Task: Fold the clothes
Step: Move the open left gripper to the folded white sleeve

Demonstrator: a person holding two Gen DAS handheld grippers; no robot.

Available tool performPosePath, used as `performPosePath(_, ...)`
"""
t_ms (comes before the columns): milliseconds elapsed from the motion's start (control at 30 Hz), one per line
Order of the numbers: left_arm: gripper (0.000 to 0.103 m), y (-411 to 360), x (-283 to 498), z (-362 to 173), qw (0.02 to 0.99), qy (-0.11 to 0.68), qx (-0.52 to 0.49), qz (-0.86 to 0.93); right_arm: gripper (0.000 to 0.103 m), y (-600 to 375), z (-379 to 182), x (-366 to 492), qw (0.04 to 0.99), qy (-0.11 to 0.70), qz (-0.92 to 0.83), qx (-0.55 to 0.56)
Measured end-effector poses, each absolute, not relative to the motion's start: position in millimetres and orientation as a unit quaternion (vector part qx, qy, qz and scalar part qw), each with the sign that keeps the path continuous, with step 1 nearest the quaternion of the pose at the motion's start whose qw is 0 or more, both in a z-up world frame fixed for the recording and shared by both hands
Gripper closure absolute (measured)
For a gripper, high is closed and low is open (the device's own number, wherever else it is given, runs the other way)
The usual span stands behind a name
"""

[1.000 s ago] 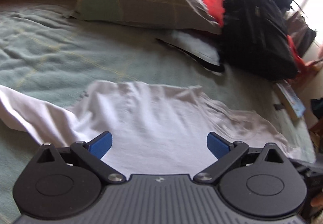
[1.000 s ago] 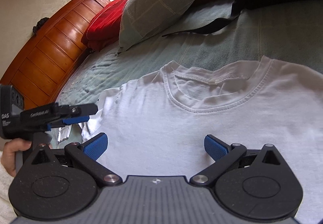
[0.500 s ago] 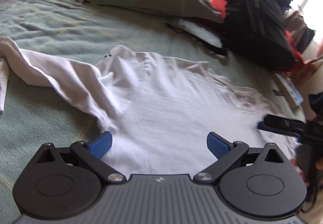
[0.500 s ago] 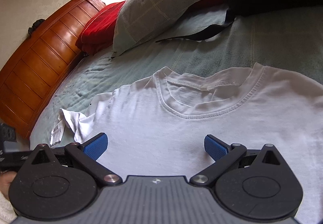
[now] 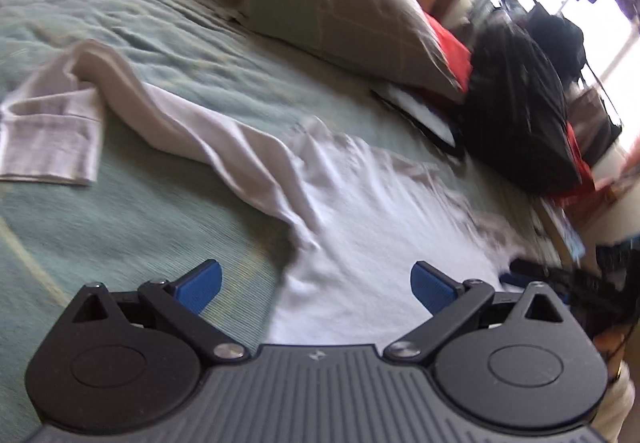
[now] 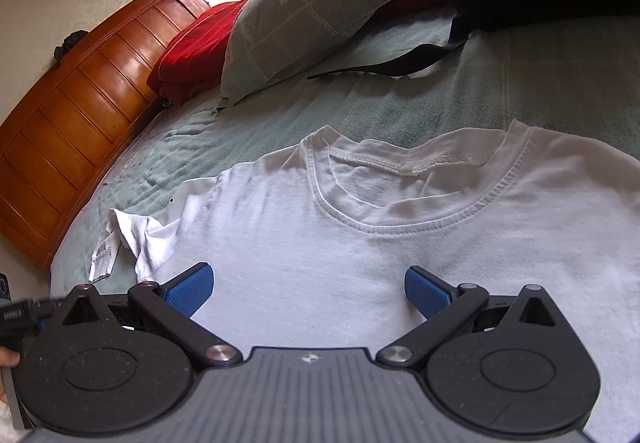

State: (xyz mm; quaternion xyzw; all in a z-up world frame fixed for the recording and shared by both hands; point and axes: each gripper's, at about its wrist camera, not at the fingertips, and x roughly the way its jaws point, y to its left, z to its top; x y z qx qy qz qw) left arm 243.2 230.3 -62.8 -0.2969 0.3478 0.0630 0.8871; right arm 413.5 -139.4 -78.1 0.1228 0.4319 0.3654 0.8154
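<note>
Both grippers hover spread and empty over a white cotton long-sleeved T-shirt (image 6: 360, 255) laid flat on the bed for folding.

Nearest, the right gripper (image 6: 309, 289) has its blue pads wide apart just above the shirt's chest, the ribbed round collar (image 6: 420, 199) straight ahead, so the front faces up and is smoothed, ready for a first fold; beyond lie the pale green woven bedspread (image 6: 520, 91) and a grey checked pillow (image 6: 304, 11). The left gripper (image 5: 316, 285), likewise parted and holding nothing, sits over the shirt's side edge, the long sleeve (image 5: 180, 115) trailing ahead to its left (probably its next target). Against a second ago, the left view has swung left: the whole sleeve and cuff now show, blurred by motion, while the right view has barely shifted.
</note>
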Motion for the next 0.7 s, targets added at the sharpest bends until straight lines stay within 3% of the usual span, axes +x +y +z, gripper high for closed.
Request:
performPosePath(300,0.003,312,304,-21,0.905,0.306,-0.27,0.123,0.0,-132,-83,410,0.826,0.414,0.369,0.097)
performPosePath(533,0.003,361,382,-54,0.876,0.385,-0.255,0.136,0.0,-125,-86,404,0.839,0.393,0.373,0.061)
performPosePath(700,0.005,378,389,-70,0.836,0.459,-0.252,0.164,0.0,-123,-88,402,0.844,0.382,0.374,0.05)
